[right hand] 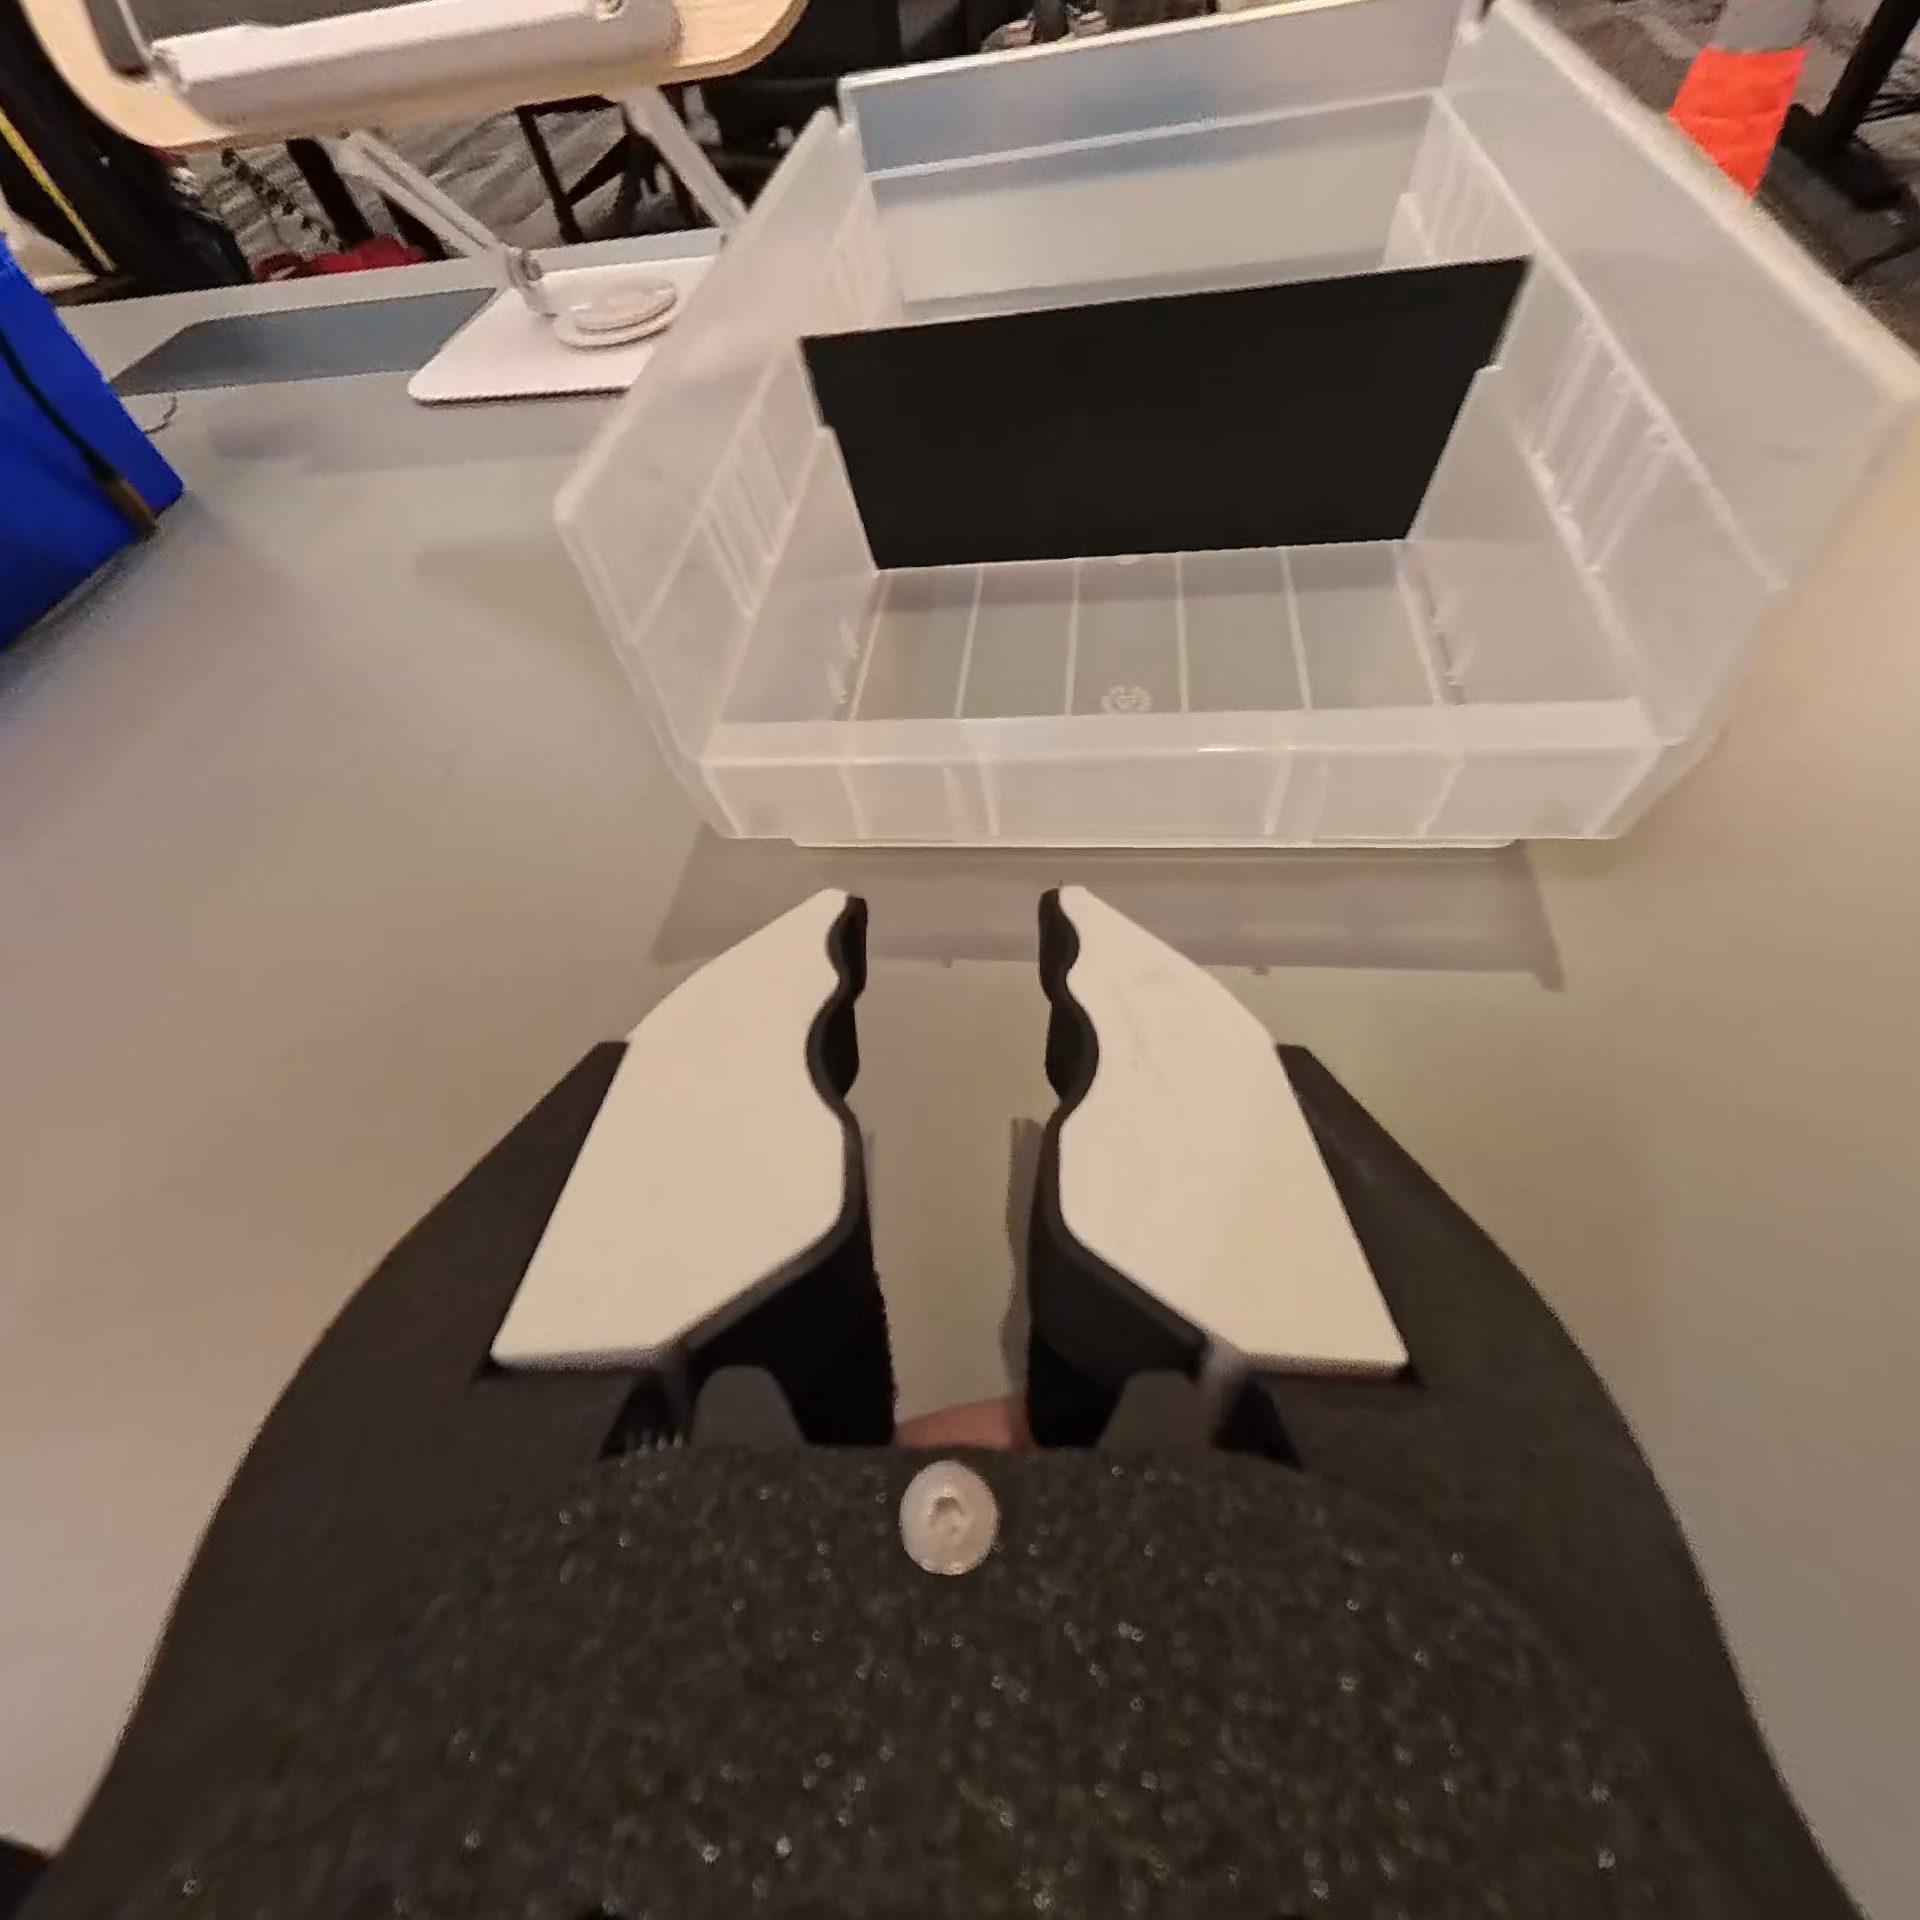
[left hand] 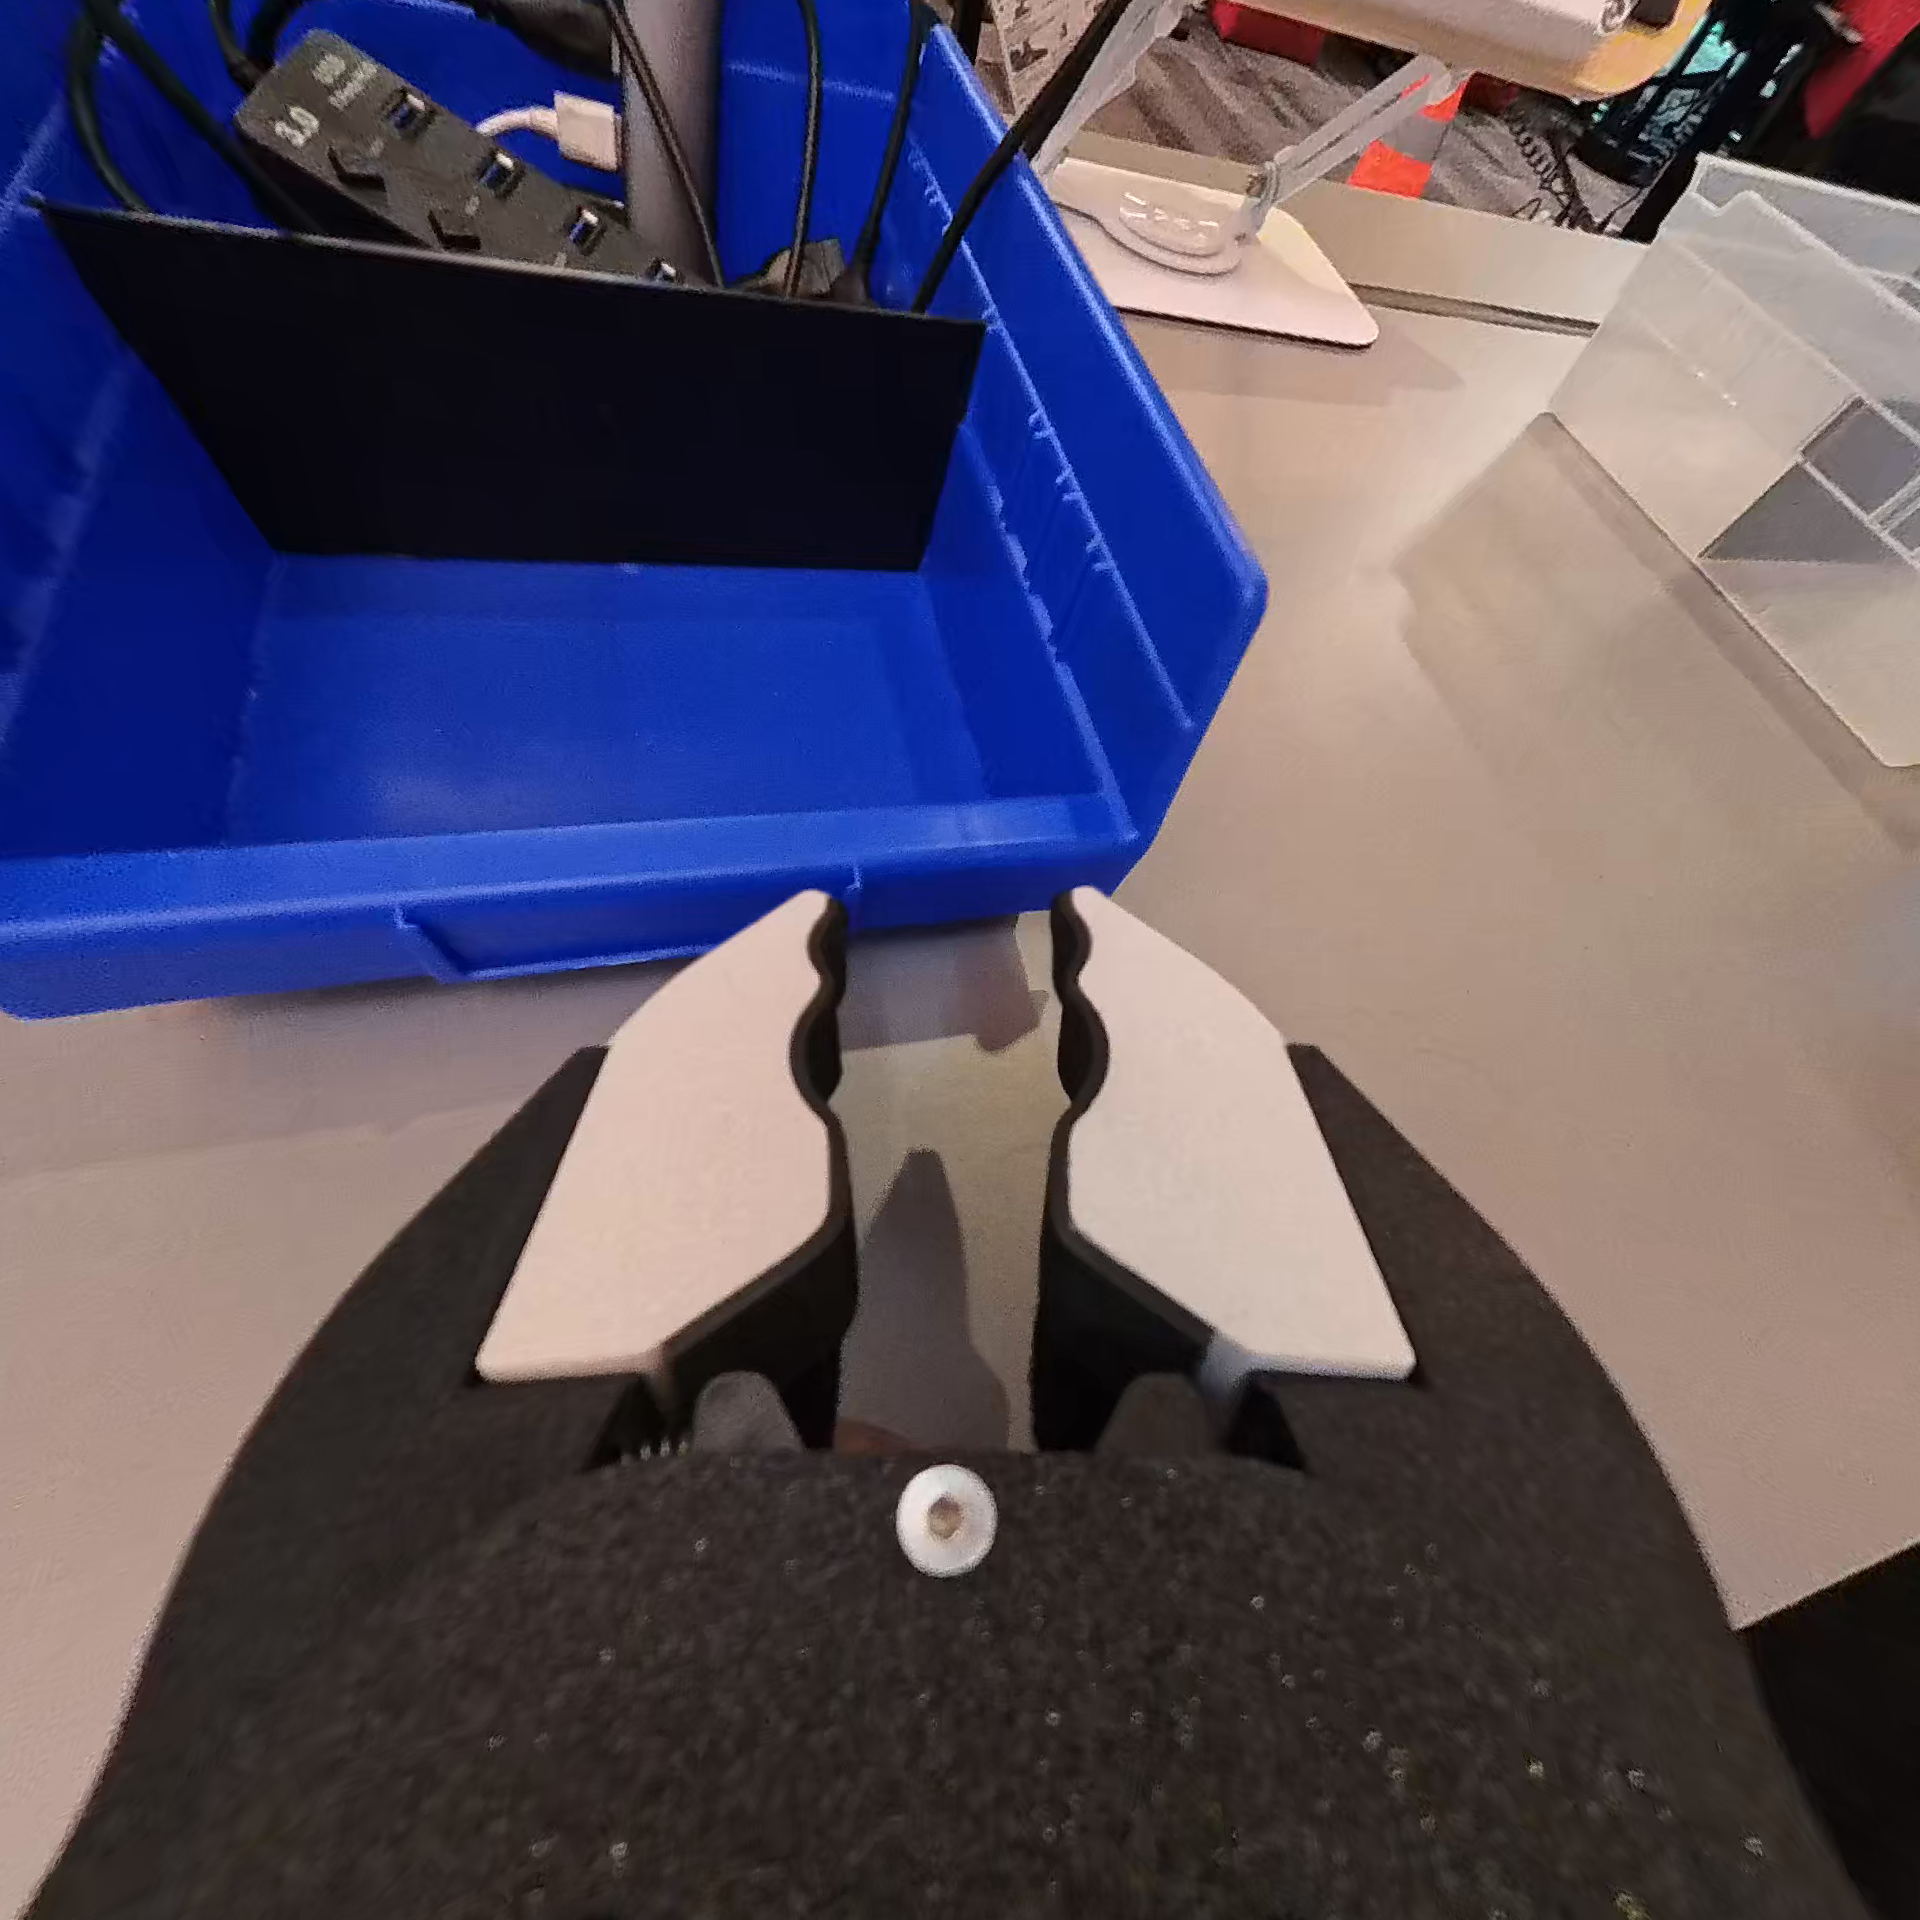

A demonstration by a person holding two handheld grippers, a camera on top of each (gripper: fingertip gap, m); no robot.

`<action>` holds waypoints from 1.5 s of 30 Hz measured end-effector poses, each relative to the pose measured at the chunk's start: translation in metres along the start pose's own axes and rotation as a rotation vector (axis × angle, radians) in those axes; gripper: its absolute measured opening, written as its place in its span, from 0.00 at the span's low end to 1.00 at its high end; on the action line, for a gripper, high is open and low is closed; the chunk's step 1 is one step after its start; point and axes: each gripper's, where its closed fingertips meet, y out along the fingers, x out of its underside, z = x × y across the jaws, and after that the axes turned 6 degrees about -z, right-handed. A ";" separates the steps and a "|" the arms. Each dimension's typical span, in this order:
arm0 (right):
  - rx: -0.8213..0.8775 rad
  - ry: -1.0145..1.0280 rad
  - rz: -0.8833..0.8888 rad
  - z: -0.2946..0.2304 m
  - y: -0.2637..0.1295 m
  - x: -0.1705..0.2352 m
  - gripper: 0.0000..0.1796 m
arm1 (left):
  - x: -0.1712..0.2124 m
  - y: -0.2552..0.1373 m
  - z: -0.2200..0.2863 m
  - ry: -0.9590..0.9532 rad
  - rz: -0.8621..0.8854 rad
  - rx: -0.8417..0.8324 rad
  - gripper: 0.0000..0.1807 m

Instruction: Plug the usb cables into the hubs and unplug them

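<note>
A black USB hub [left hand: 416, 156] with blue ports lies in the far compartment of a blue bin [left hand: 1101, 582], behind a black divider [left hand: 540, 416]. Several black cables [left hand: 883, 177] and a white plug [left hand: 587, 125] lie with it. The bin's near compartment holds nothing. My left gripper [left hand: 948, 914] is open and empty, just above the table in front of the bin's near wall. My right gripper [right hand: 951, 914] is open and empty, in front of a clear plastic bin [right hand: 1143, 769] with a black divider [right hand: 1143, 426].
The grey table [left hand: 1455, 1039] carries both bins. The clear bin [left hand: 1787, 436] shows right of the blue one in the left wrist view; the blue bin's corner [right hand: 62, 457] shows at the left in the right wrist view. A white stand base [right hand: 520, 353] sits at the table's far edge.
</note>
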 end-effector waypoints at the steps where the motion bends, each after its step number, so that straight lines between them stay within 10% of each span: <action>1: -0.006 -0.015 -0.007 -0.004 0.001 0.001 0.17 | -0.001 -0.001 0.001 0.014 0.008 0.005 0.21; 13: -0.024 -0.123 -0.035 -0.023 0.005 0.005 0.17 | -0.082 -0.027 0.030 -0.114 0.114 0.410 0.23; 20: -0.086 -0.040 -0.058 -0.029 0.009 0.007 0.17 | -0.179 0.064 -0.065 -0.361 -0.101 0.059 0.36; 29: -0.188 0.035 -0.085 -0.034 0.007 0.013 0.17 | -0.138 0.145 -0.144 -0.553 -0.605 -0.476 0.40; 36: -0.278 0.168 -0.112 -0.030 0.001 0.019 0.18 | -0.134 0.171 -0.149 -0.754 -0.535 -0.478 0.50; 38: -0.283 0.173 -0.110 -0.030 0.001 0.019 0.18 | -0.137 0.169 -0.152 -0.682 -0.504 -0.479 0.36; 45: -0.284 0.134 -0.112 -0.037 -0.001 0.020 0.18 | -0.173 0.148 -0.144 -0.547 -0.289 -0.409 0.33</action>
